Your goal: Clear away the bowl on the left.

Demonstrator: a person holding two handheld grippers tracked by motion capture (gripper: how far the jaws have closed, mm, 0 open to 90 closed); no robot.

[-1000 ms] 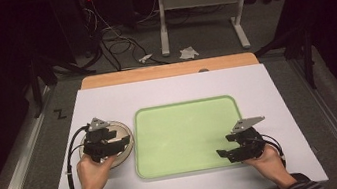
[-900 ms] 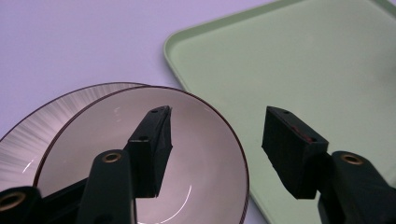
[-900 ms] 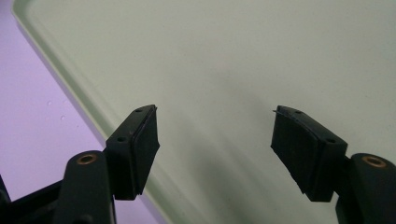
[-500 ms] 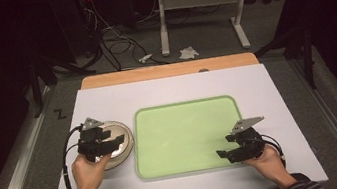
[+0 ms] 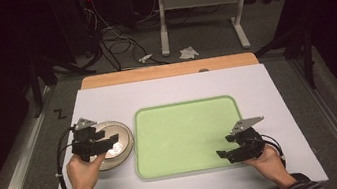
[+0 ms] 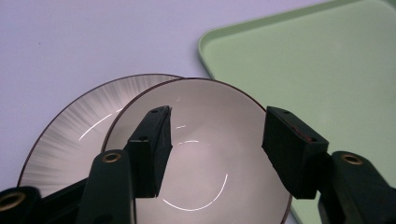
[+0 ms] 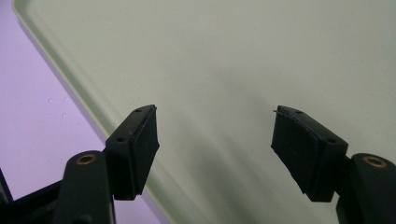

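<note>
A glossy cream bowl [image 6: 205, 186] with a dark rim sits on a streaked grey plate [image 6: 65, 135], just left of a pale green tray [image 6: 317, 60]. In the high view the bowl [image 5: 120, 131] and plate [image 5: 118, 160] lie at the table's left. My left gripper [image 5: 111, 140] hovers over them. Its jaws are open, one over the bowl's middle and one at its right rim [image 6: 217, 135], holding nothing. My right gripper [image 5: 224, 147] is open above the tray's near right corner [image 7: 215, 126], with bare tray [image 7: 233, 56] between its jaws.
The tray [image 5: 187, 134] fills the middle of the white table top [image 5: 171, 91]; a wooden strip [image 5: 168, 70] runs along the far edge. Behind the table are floor cables, paper scraps and a metal stand. A strip of table [image 7: 37, 116] lies beside the tray's rim.
My left gripper has drifted a little to the left over the bowl and plate. The right gripper has stayed put.
</note>
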